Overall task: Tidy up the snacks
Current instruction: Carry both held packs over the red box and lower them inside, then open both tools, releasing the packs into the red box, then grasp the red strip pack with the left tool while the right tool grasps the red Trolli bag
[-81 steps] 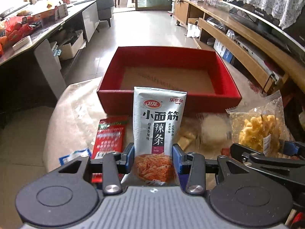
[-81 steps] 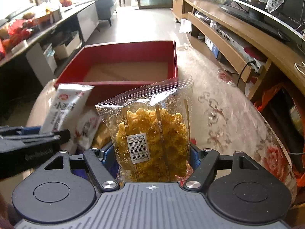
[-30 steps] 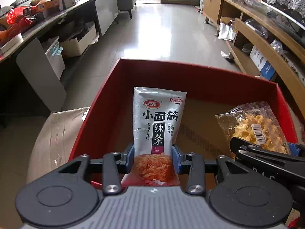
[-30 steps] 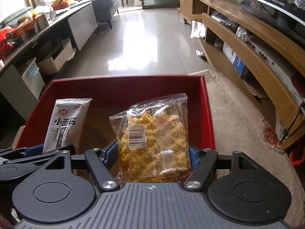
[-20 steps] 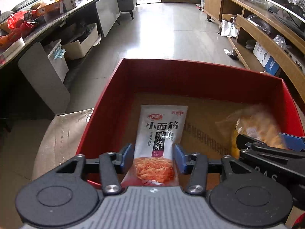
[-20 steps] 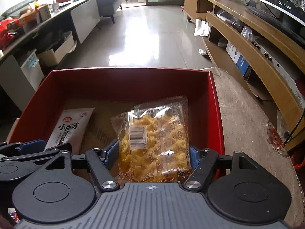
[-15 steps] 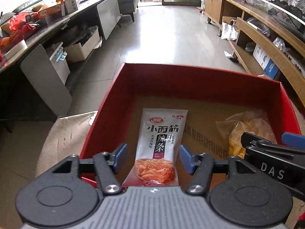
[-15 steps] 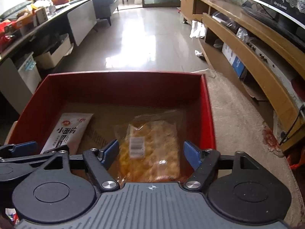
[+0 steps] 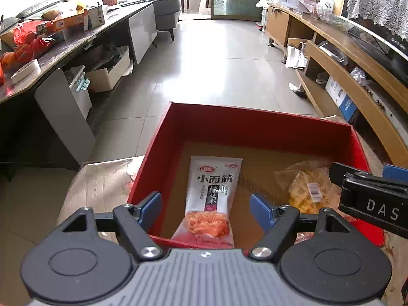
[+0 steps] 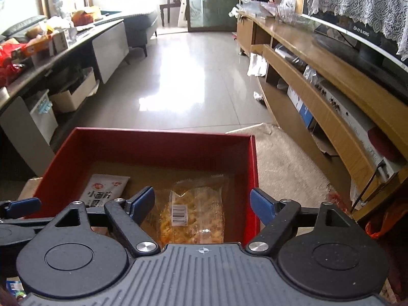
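A red box (image 9: 255,125) with a brown floor stands on the table; it also shows in the right wrist view (image 10: 163,142). A white spicy-strip packet (image 9: 211,196) lies flat inside it on the left, also visible in the right wrist view (image 10: 105,188). A clear bag of yellow snacks (image 10: 193,211) lies inside on the right, also seen in the left wrist view (image 9: 306,188). My left gripper (image 9: 206,206) is open above the white packet. My right gripper (image 10: 201,201) is open above the clear bag. Both are empty.
The table has a beige patterned cloth (image 10: 285,168) right of the box and a plastic-covered part (image 9: 102,183) left of it. A wooden TV unit (image 10: 331,97) runs along the right. A dark cluttered counter (image 9: 51,48) stands at the left, tiled floor (image 9: 209,71) beyond.
Both grippers opened and let go of their packets, which now lie flat on the box floor. Both grippers have drawn back and up a little from the box.
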`<state>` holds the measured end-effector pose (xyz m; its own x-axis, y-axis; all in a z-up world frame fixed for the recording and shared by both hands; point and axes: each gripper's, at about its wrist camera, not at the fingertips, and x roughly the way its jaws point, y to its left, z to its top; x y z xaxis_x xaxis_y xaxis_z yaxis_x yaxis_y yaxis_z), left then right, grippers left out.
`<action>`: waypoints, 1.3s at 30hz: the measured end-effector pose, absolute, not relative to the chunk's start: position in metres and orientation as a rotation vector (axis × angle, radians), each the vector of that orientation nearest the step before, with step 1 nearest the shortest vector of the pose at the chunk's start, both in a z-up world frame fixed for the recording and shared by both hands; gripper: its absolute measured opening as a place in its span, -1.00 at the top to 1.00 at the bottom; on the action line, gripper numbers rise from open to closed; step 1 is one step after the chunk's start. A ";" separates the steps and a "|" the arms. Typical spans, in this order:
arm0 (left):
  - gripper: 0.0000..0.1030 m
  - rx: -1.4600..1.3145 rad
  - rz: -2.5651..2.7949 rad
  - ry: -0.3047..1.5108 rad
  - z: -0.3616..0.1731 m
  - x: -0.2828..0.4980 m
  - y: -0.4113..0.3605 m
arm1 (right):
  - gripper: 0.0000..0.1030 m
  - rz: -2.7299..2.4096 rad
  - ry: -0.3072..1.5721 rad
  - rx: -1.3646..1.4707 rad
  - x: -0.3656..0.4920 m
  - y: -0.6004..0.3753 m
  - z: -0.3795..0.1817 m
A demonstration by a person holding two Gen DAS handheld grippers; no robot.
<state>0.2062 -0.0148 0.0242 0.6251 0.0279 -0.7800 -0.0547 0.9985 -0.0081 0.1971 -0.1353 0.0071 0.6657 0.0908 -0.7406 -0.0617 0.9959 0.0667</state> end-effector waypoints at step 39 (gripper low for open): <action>-0.52 -0.134 0.067 1.145 -0.043 0.140 0.054 | -0.70 0.138 0.946 -0.053 0.079 -0.125 0.008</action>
